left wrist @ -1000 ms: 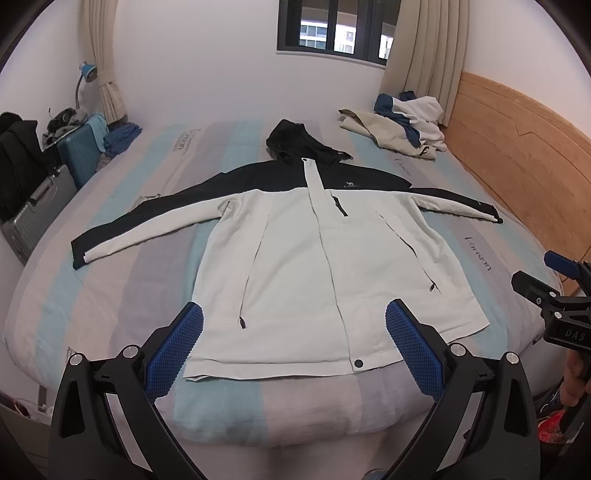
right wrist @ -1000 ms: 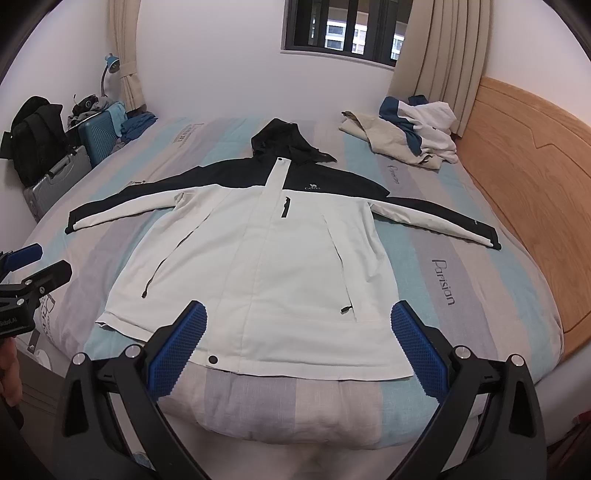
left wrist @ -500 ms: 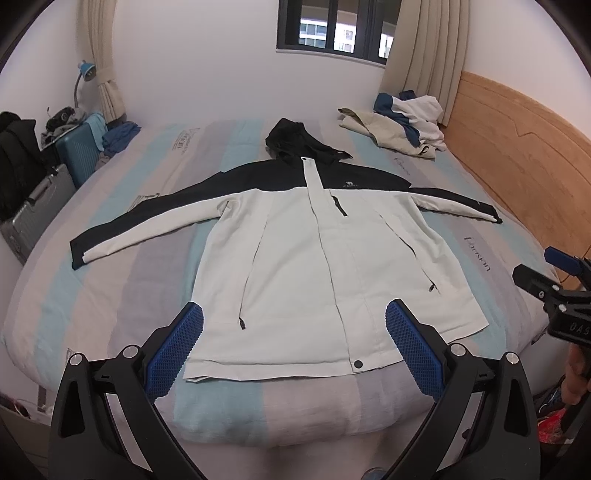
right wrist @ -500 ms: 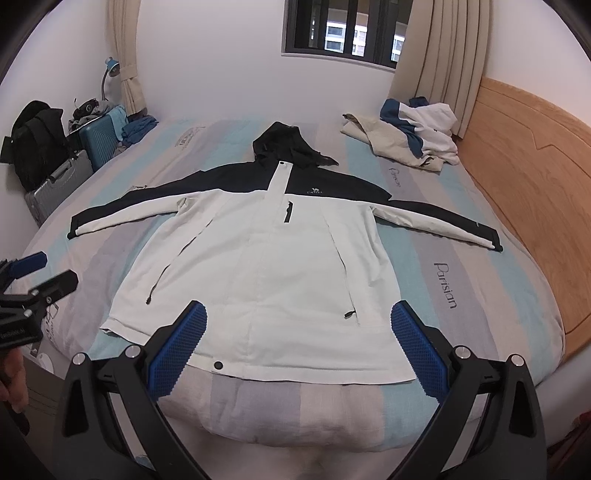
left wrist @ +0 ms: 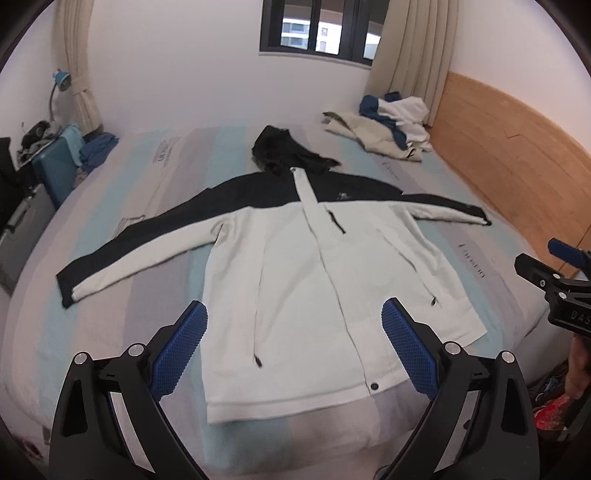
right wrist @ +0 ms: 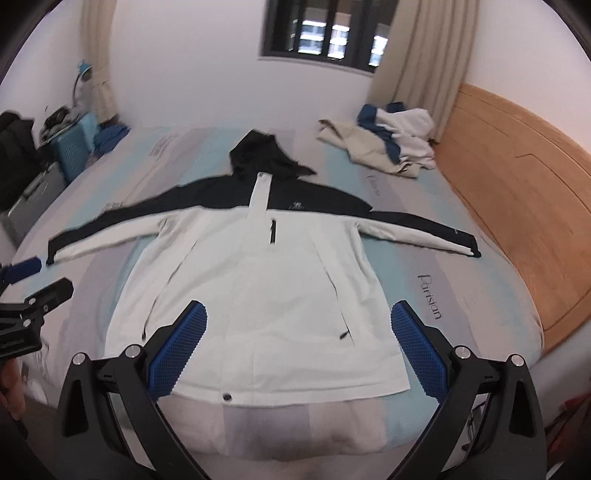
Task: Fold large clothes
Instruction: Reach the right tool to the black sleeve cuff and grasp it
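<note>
A white hooded jacket with black shoulders, black hood and black-topped sleeves (left wrist: 295, 266) lies flat and face up in the middle of a bed with a pale blue, grey and cream striped cover (left wrist: 155, 177). Its front is closed, both sleeves are stretched straight out to the sides, and the hood points toward 12 o'clock, at the far wall. The hem lies near the bed's near edge, at 6 o'clock.

The left gripper with black arms and blue textured pads (left wrist: 294, 345) hovers above the hem, fingers spread wide, gripping nothing and not touching the cloth. The right gripper of the same build (right wrist: 298, 345) hovers likewise over the hem, fingers spread wide and empty. In the left wrist view the right gripper shows at 3 o'clock; in the right wrist view the left gripper (right wrist: 27, 280) shows at 9 o'clock.

A heap of beige, white and blue crumpled clothes (left wrist: 388, 129) sits on the bed at 1 o'clock, well apart from the jacket. A light wooden headboard (left wrist: 517, 155) runs along the bed at 2 o'clock. A dark-framed window (left wrist: 317, 33) is at 12 o'clock, with cream curtains (left wrist: 406, 55) beside it. A teal hard suitcase (left wrist: 55, 170) stands at 10 o'clock, beside the bed.
</note>
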### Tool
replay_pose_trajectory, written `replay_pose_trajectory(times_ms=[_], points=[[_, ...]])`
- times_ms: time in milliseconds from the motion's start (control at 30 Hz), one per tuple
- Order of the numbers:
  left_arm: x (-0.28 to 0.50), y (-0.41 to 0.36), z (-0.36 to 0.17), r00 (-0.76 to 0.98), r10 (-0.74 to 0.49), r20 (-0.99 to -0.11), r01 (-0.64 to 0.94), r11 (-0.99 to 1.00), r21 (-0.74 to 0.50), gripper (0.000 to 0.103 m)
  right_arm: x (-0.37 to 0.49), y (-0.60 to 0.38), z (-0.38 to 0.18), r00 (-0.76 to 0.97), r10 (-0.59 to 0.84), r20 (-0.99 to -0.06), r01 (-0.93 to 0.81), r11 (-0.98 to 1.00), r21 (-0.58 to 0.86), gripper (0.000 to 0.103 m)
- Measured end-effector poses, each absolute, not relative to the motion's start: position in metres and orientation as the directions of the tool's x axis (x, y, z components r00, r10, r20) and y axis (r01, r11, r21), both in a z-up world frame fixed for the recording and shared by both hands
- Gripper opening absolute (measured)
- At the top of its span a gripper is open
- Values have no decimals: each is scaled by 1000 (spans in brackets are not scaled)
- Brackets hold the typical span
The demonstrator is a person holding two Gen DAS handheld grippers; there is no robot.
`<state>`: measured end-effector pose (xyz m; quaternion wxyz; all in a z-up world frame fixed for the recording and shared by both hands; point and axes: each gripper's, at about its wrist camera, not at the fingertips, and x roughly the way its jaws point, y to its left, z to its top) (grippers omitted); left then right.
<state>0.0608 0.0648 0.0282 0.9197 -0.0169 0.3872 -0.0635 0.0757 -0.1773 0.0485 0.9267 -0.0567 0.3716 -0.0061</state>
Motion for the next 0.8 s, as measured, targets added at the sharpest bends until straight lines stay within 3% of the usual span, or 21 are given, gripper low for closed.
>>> replay_pose_trajectory(times_ms=[100,267,533,800], points=[[77,76,27,700,-133,-701,122,990,-66,94,84,-169,46,759,-75,-647,5,994,-109,96],[116,89,17,722,-134,-678,126,990,-61,96,115,-165,33,744,-99,-660,17,991,-129,96],[203,58,-31,722,-42,-691,136,987,82,96,215,-185,-18,705,70,-706,-102,995,-3,96],[309,37,-69,676,15,-737,-2,1000,19,96,339,-217,-62,646,126,-753,-175,984,14,96]])
